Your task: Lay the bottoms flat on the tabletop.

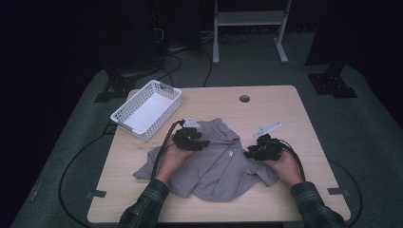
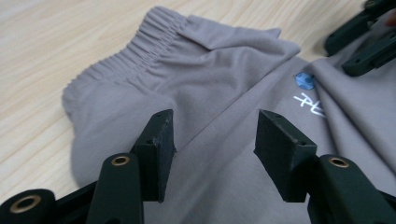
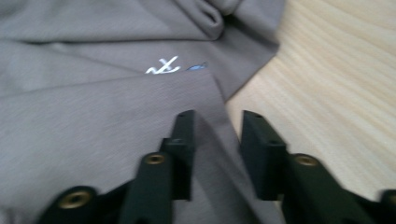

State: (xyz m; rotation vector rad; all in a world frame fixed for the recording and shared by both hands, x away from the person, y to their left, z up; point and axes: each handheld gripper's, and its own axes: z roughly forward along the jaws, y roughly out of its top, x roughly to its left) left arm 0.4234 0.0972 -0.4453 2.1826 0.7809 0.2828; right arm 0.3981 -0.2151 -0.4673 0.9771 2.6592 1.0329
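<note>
A grey garment [image 1: 218, 166] with an elastic waistband [image 2: 140, 46] and a small white and blue logo [image 2: 308, 93] lies crumpled on the wooden table [image 1: 271, 102]. My left gripper [image 1: 204, 143] hovers low over the upper left part of the cloth, and its jaws stand open [image 2: 212, 140] above a flat stretch of fabric. My right gripper [image 1: 247, 153] is at the garment's right edge. Its jaws [image 3: 217, 140] stand narrower, with the cloth's edge [image 3: 219, 93] running between them and a gap still showing. The right gripper's black jaws [image 2: 359, 42] also appear far off in the left gripper view.
A white plastic basket [image 1: 147, 111] stands at the table's back left corner. A round cable hole [image 1: 244, 98] sits near the back edge. Black cables trail from both grippers over the table's sides. Bare wood lies to the right of the garment [image 3: 336, 84].
</note>
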